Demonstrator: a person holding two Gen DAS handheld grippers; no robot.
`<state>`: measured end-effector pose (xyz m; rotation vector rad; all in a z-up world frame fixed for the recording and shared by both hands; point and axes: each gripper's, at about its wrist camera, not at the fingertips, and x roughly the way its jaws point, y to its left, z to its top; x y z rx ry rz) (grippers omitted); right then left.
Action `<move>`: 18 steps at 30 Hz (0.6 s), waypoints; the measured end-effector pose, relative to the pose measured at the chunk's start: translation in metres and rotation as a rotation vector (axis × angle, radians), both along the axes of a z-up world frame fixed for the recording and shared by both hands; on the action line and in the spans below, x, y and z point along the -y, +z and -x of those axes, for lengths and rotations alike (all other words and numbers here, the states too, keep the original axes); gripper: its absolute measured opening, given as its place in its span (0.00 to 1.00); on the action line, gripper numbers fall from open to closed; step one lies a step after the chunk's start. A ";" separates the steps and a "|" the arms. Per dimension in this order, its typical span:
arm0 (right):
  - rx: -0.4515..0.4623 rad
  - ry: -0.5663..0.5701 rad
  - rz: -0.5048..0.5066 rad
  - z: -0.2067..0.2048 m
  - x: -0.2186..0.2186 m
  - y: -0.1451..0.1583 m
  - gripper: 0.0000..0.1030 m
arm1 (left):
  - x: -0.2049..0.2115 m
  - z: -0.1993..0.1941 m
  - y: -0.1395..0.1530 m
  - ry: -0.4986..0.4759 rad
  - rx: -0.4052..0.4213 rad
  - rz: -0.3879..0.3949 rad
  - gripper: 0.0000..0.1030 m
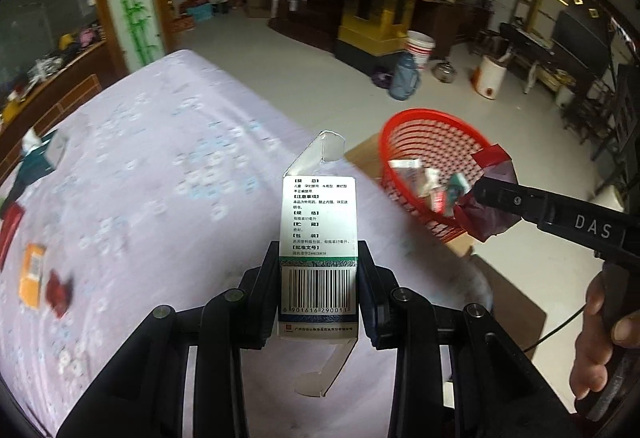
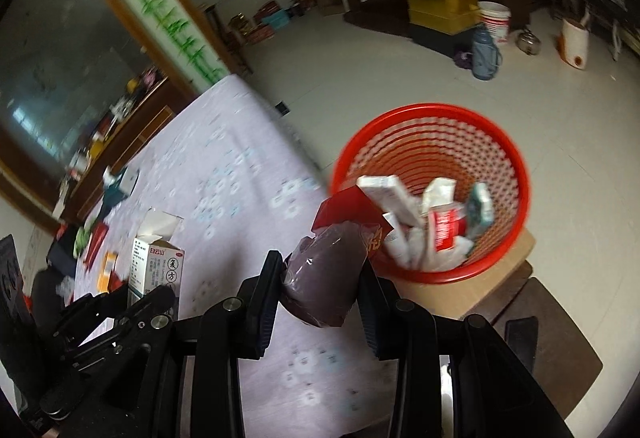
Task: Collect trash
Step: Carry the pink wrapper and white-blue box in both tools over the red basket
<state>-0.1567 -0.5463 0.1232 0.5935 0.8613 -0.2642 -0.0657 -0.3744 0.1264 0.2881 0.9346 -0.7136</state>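
My left gripper [image 1: 319, 270] is shut on a white medicine box [image 1: 319, 238] with a barcode and an open top flap, held above the lilac tablecloth [image 1: 140, 166]. The same box [image 2: 158, 266] shows at the lower left of the right wrist view. My right gripper [image 2: 320, 274] is shut on a red packet in a purplish plastic wrapper [image 2: 324, 270], close to the rim of the red mesh basket [image 2: 500, 154]. In the left wrist view that gripper [image 1: 486, 194] holds the packet [image 1: 490, 224] at the edge of the basket [image 1: 400, 126], which contains several discarded boxes.
An orange box [image 1: 32, 274], a dark red wrapper [image 1: 58, 292] and a teal-and-white box [image 1: 40, 154] lie on the cloth at the left. The basket sits on a cardboard box [image 2: 492, 278] beside the table. Buckets [image 1: 418, 48] stand on the floor beyond.
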 end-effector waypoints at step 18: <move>0.039 -0.111 -0.022 0.006 0.108 0.018 0.38 | 0.132 -0.007 0.005 -0.168 -0.065 0.045 0.32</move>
